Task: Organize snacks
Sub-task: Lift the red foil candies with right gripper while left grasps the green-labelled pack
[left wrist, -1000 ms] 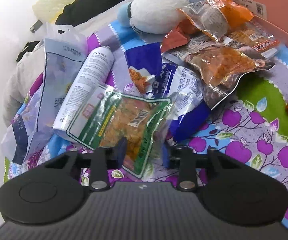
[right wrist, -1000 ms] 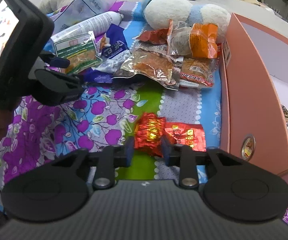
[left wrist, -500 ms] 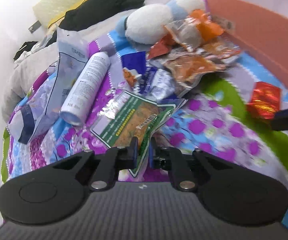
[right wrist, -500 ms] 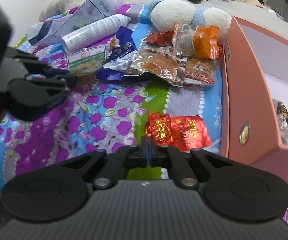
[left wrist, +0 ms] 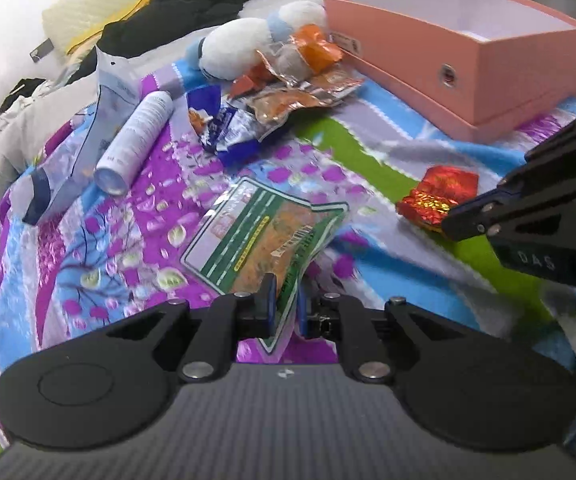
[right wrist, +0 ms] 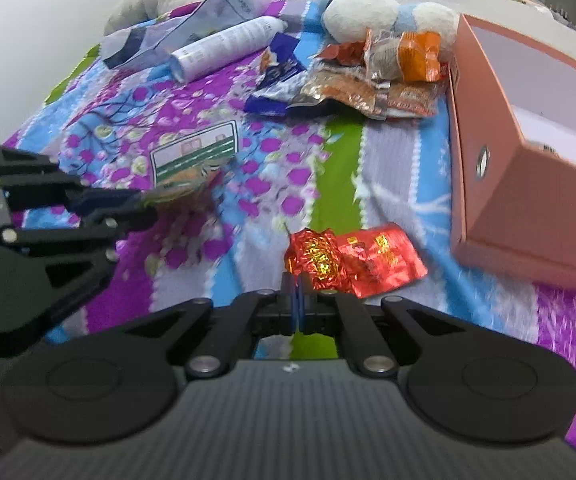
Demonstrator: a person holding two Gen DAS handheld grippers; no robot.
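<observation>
From the left wrist: your left hand-held gripper (left wrist: pixel 286 304) is clamped on a corner of the green-striped snack packet (left wrist: pixel 264 236), lifting it clear of the bedspread (left wrist: pixel 100 256); the pink box (left wrist: pixel 459 60) waits far ahead to the right.

From the right wrist: your right hand-held gripper (right wrist: pixel 296 300) pinches the red foil snack (right wrist: pixel 351 262) by its edge, the box just right of it.

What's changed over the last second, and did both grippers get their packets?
Left gripper closed on the green packet, pulling it clear of the pile. Right gripper closed on the red foil packet's edge, lifting it. Pink box, spray can and remaining snacks stayed.
</observation>
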